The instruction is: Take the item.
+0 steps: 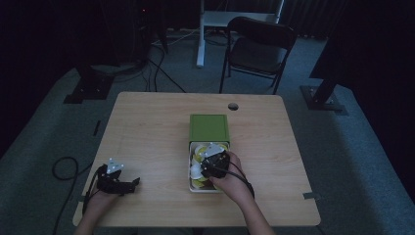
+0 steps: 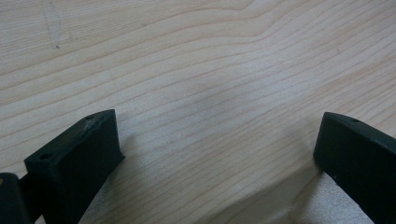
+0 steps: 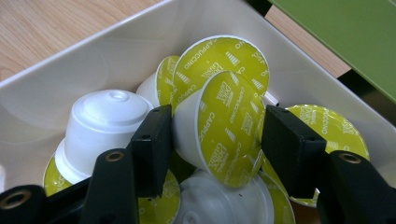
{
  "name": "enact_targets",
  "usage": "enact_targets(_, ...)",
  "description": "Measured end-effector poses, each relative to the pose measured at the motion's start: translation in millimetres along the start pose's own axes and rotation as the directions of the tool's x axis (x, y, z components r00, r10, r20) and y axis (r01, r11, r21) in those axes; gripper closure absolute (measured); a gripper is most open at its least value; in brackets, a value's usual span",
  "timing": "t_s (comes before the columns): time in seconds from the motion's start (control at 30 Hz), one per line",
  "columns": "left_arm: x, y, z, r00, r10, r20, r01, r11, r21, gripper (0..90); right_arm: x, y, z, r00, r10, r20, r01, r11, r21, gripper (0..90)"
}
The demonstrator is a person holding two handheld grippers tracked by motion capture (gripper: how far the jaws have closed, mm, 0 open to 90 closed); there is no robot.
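Right gripper (image 3: 212, 135) clamps a yellow-lidded capsule (image 3: 224, 123) inside the white tray (image 3: 56, 88); left gripper (image 2: 219, 140) rests gaping on the table (image 2: 196, 60).

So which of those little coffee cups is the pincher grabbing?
The capsule lying on its side between the right gripper, its yellow-green lid facing the camera. The other capsules sit around it in the white tray, outside the jaws; one to its left stands lid down.

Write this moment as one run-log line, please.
right hand-held gripper: shut on coffee capsule in white tray | left hand-held gripper: open, on table
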State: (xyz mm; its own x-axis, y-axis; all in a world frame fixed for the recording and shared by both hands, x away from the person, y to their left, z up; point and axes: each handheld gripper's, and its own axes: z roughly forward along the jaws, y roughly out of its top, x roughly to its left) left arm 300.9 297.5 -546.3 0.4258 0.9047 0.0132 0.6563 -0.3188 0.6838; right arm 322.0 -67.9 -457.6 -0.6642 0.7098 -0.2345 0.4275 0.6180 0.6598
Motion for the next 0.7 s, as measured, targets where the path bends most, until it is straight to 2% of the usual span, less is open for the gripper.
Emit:
enact_targets(0.33, 0.2, 0.0, 0.0, 1.0, 0.002, -0.001, -0.002, 1.0, 0.0, 0.6, -4.4, 2.6, -5.6, 0.9989, 0.039, -0.026, -0.04, 0.998, -0.039, 53.9)
enact_targets(0.7, 0.1, 0.0, 0.0, 1.0, 0.001, -0.001, -0.001, 1.0, 0.0, 0.6, -11.5, 2.8, -15.4, 0.9955, 0.08, -0.052, -0.084, 0.993, -0.08, 60.6)
